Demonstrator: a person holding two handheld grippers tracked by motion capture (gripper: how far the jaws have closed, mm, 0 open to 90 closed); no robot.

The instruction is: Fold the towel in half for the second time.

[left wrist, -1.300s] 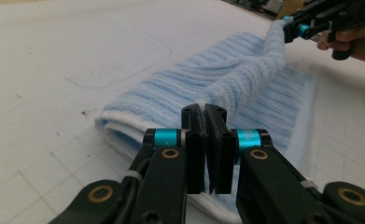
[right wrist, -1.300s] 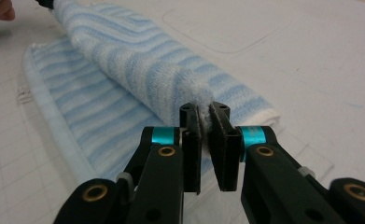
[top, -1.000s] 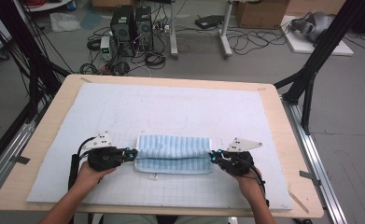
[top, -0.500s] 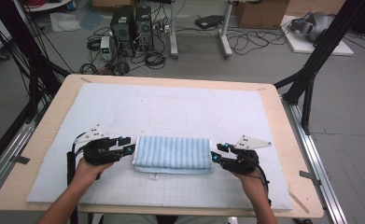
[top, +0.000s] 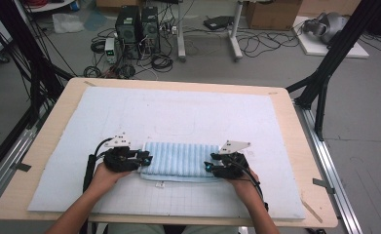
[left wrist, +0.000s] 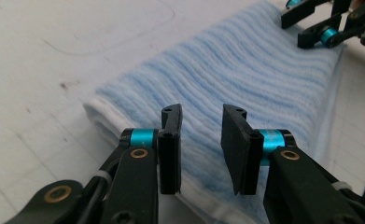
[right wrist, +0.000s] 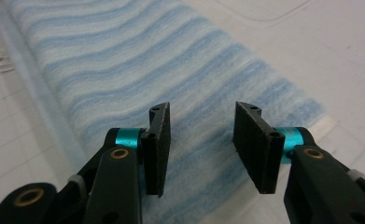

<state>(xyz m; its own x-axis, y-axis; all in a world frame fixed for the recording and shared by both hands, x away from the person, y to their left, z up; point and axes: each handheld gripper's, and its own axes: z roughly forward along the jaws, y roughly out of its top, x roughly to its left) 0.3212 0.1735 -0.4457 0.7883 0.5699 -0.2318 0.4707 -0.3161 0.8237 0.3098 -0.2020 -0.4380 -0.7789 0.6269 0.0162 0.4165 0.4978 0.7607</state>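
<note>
While both hand-held grippers gape released, the folded towel [top: 178, 160] lies between them.

Even, bright light — soft shadows, slight blur, no glare.

computer towers [top: 137, 24], cardboard box [top: 271, 13], cables [top: 261, 44]

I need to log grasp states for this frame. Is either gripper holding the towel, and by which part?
Nothing is held. The left gripper and right gripper both have jaws open, each poised over one short end of the folded blue towel.
</note>
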